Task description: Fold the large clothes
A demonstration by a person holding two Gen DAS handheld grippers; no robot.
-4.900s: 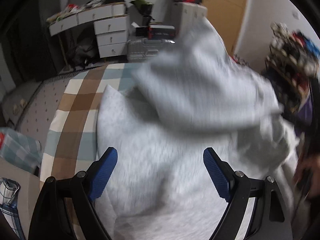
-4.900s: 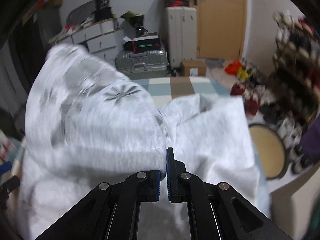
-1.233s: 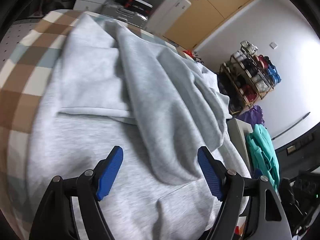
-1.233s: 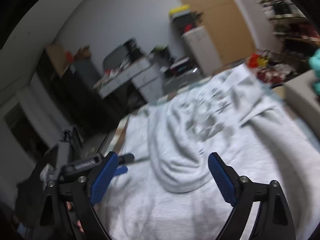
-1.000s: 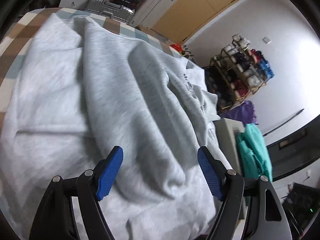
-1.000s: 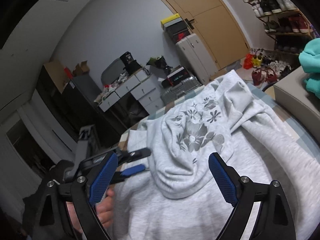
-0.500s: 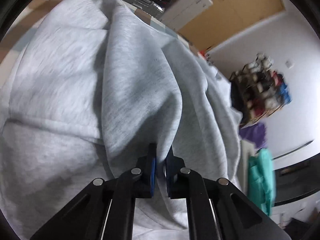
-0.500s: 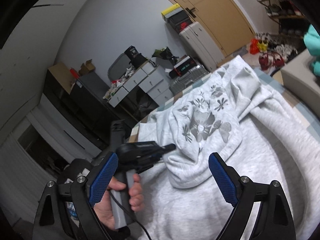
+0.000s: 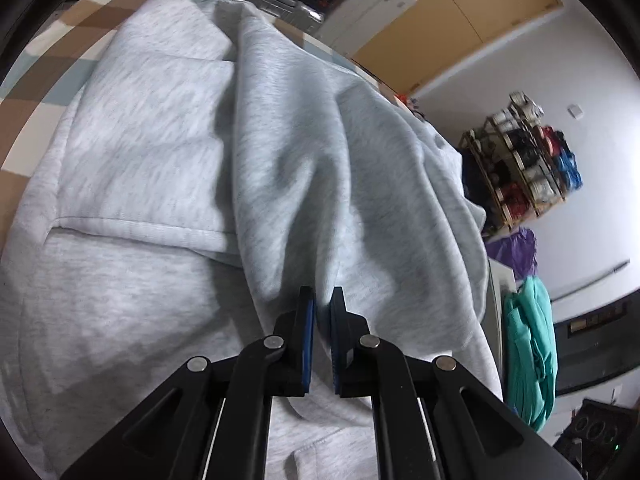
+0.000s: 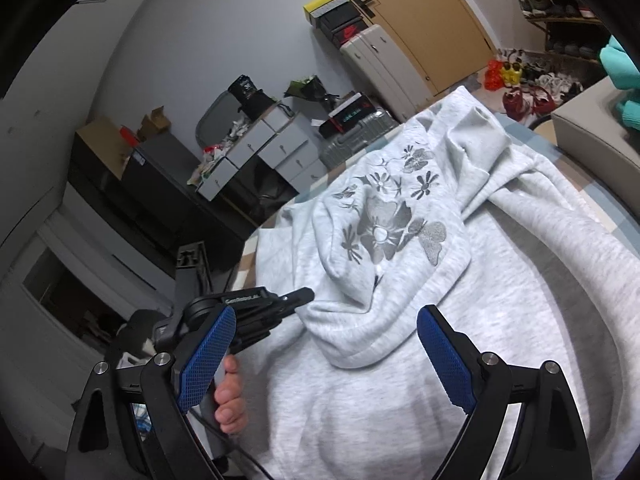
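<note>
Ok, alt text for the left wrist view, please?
The left hand-held gripper is shut on a raised fold of a light grey sweatshirt spread over a checked surface. Behind it are a wooden door and a shoe rack.

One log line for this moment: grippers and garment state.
left gripper: shut on sweatshirt fold | right gripper: open, above cloth | grey sweatshirt: rumpled on checked cover, unfolded

Both grippers: black plastic linkage arms, round silver screws at the pivots. Left gripper (image 9: 322, 300), right gripper (image 10: 326, 354). Fingers (image 10: 446, 364) wear blue cross-hatched pads. Left unit carries small white lettering on its black body; thin black cable below the hand (image 10: 230, 398).
</note>
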